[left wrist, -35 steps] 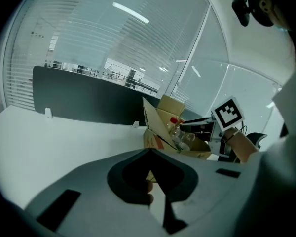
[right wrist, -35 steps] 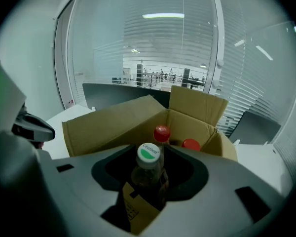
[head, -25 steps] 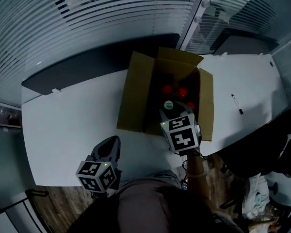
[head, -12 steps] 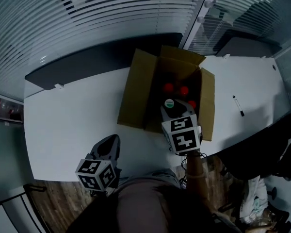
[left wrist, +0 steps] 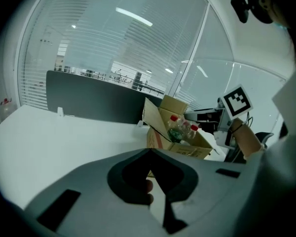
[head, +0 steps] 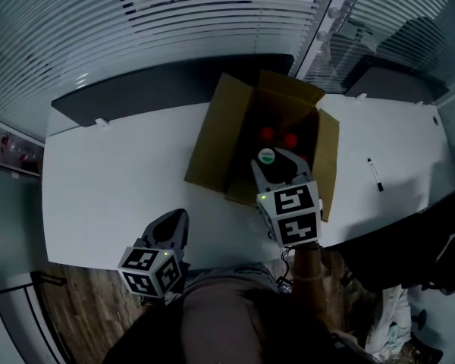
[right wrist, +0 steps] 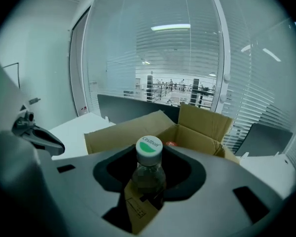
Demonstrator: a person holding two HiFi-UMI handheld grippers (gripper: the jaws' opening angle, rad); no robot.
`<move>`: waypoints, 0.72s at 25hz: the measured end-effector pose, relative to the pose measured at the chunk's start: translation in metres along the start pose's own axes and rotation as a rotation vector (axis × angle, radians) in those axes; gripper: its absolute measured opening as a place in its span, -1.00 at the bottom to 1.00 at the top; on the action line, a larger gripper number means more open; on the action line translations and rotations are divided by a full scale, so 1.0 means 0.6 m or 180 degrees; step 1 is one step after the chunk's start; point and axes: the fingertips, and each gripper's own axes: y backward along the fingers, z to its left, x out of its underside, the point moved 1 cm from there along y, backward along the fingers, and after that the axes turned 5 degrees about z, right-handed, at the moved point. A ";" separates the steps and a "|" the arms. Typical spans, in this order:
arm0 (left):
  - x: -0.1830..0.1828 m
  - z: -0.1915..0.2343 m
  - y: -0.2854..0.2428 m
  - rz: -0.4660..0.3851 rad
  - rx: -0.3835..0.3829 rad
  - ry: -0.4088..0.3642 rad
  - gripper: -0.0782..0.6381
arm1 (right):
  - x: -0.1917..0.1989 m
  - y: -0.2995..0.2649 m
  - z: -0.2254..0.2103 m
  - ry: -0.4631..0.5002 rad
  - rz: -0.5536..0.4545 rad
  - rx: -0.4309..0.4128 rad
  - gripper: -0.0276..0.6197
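Observation:
An open cardboard box [head: 212, 139] stands on the white table [head: 114, 173], with two red-capped bottles [head: 267, 134] inside. My right gripper [head: 275, 167] is shut on a clear bottle with a green cap [head: 267, 156], held over the box's near end. In the right gripper view this bottle [right wrist: 149, 169] stands upright between the jaws, with the box [right wrist: 197, 127] behind and below it. My left gripper [head: 169, 232] hovers at the table's near edge, well left of the box. Its jaws look shut, with nothing held [left wrist: 155, 181]. The left gripper view shows the held bottle [left wrist: 176, 132] above the box [left wrist: 160, 125].
A black pen [head: 375, 174] lies on the table right of the box. A dark partition panel [head: 152, 89] runs along the table's far edge, with glass walls and blinds behind. A dark office chair [head: 440, 233] stands at the right, and wooden floor shows below the near edge.
My right gripper has lifted the green-capped bottle higher; the box and red caps now sit lower behind it. The left gripper has barely moved.

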 end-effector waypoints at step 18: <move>0.032 -0.024 0.046 -0.0338 -0.0389 0.0265 -0.76 | -0.075 0.100 -0.001 0.0426 -0.0760 -0.0175 -0.38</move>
